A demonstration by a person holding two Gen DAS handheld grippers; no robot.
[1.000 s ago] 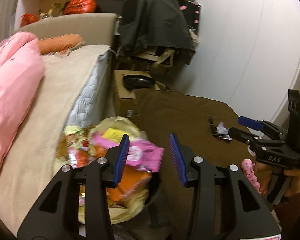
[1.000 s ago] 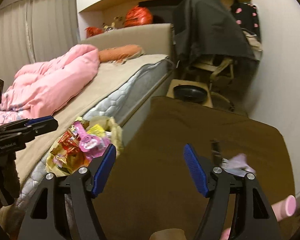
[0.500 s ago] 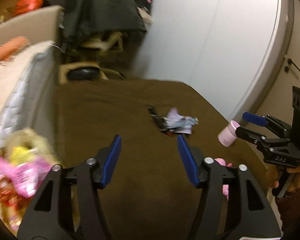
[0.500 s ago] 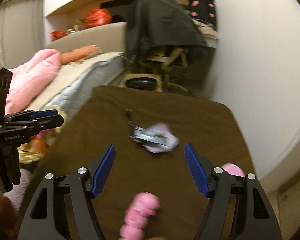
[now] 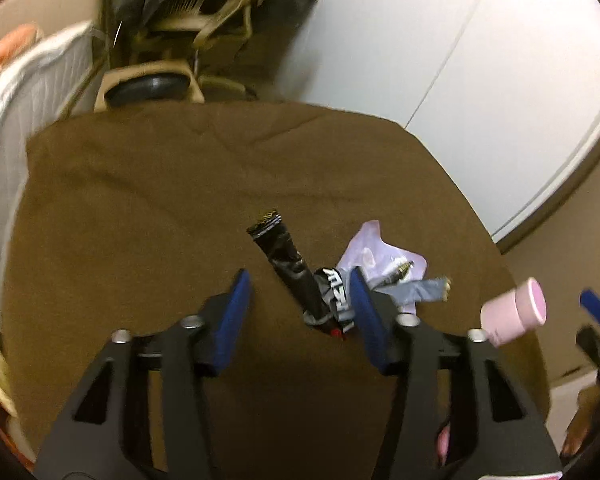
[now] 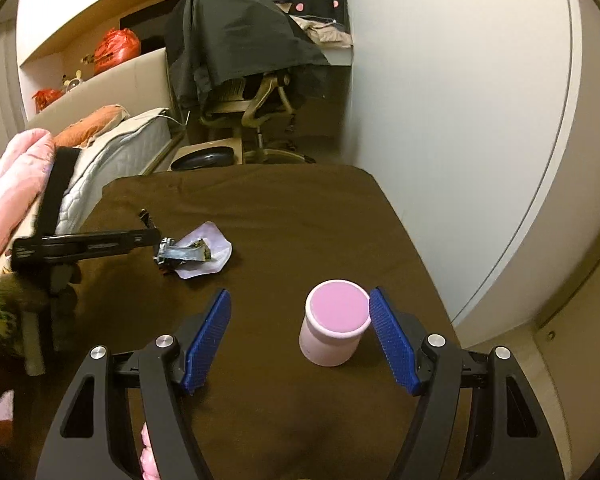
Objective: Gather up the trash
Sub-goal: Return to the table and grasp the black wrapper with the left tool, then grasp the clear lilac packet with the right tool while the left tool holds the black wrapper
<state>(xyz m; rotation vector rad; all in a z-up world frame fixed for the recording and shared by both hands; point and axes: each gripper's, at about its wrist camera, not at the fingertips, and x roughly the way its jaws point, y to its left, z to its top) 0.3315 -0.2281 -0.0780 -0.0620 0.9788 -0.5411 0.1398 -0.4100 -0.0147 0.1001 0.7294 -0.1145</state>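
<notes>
Left gripper (image 5: 300, 304): jaws closing, pads apart, over the crumpled black, grey and lilac wrappers (image 5: 332, 284), not yet pinched.
Right gripper (image 6: 300, 336): spread wide; pink cylindrical jar (image 6: 335, 328) between the pads, by the right one.
Wrappers: on the brown cloth-covered table (image 6: 300, 216), ten o'clock of the jar.

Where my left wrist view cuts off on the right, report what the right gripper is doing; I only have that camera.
Observer: The right gripper is open around the upright pale pink cylindrical plastic container, not clamping it.
Operator: Say which pad is nearer.
Observer: Its right pad sits close beside the container; the other stands well clear.
Operator: Check my left gripper side-on.
Observer: The left gripper, jaws closing, has its tips low at the crumpled black and lilac wrappers, which lie between them.
</notes>
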